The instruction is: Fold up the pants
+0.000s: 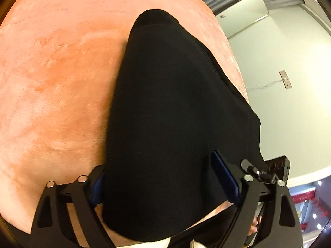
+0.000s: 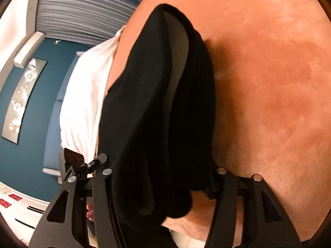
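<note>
Black pants [image 1: 165,93] lie lengthwise on an orange plush blanket [image 1: 51,82], folded into a long narrow band that runs away from me. My left gripper [image 1: 160,181] stands open over the near end. Its blue pads [image 1: 223,175] sit wide apart, and the cloth spreads beneath and past them. In the right wrist view the pants [image 2: 165,103] form a thick doubled bundle with a grey inner layer showing near the far end. This bundle fills the gap of my right gripper [image 2: 163,177] and hides its pads, so the grip cannot be read.
The orange blanket [image 2: 269,82] covers a bed. A white sheet [image 2: 86,93] hangs at its side, before a blue wall [image 2: 41,82]. A pale green wall [image 1: 279,72] stands past the other edge. A person's fingers [image 1: 253,227] show by the left handle.
</note>
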The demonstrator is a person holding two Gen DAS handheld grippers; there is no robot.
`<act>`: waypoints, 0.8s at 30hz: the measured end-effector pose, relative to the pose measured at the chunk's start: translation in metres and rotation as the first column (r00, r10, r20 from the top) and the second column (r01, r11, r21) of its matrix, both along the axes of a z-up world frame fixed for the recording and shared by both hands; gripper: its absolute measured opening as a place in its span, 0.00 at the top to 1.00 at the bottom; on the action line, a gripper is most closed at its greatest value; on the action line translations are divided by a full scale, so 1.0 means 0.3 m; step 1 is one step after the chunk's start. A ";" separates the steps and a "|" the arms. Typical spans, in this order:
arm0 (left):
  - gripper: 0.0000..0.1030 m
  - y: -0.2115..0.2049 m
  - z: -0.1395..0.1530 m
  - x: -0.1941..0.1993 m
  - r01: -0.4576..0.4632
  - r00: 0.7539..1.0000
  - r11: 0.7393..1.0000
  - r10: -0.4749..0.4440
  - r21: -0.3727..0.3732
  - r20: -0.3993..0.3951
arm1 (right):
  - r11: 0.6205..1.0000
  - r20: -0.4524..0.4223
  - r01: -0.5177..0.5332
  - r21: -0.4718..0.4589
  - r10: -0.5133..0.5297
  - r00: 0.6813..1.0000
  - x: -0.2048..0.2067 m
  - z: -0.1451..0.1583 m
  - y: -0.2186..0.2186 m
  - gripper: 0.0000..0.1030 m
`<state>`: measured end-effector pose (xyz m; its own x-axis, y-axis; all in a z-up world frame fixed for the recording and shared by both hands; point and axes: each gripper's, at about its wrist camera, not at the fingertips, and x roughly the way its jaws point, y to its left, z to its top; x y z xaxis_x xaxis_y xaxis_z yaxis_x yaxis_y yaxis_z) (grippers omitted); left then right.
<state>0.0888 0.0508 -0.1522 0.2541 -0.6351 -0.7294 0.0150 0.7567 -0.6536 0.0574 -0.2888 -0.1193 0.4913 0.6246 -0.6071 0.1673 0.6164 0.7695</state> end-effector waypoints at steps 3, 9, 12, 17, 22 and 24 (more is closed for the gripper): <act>0.11 -0.042 0.011 -0.010 0.011 0.999 0.997 -0.014 0.074 0.038 | 0.999 0.026 0.023 0.036 -0.024 0.999 -0.004 -0.005 0.004 0.38; 0.11 -0.074 0.006 -0.025 -0.015 0.993 0.989 -0.003 0.148 0.118 | 1.000 0.130 -0.005 -0.021 0.008 0.992 0.025 0.008 0.087 0.04; 0.13 -0.066 0.002 -0.031 -0.036 0.992 0.995 0.025 0.091 0.121 | 0.989 0.167 0.004 -0.148 0.021 0.986 0.018 0.011 0.148 0.04; 0.11 0.001 -0.011 -0.063 -0.115 0.984 0.993 0.113 0.009 0.141 | 0.991 0.189 0.040 -0.131 -0.015 0.982 0.028 0.023 0.141 0.04; 0.13 -0.046 -0.005 -0.071 -0.089 0.986 0.995 0.081 0.046 0.147 | 0.989 0.132 0.117 -0.088 -0.104 0.986 0.015 -0.005 0.058 0.44; 0.28 -0.050 -0.007 -0.064 -0.099 0.984 0.991 0.085 0.086 0.155 | 0.993 0.118 0.114 -0.030 -0.110 0.987 0.012 -0.026 0.032 0.56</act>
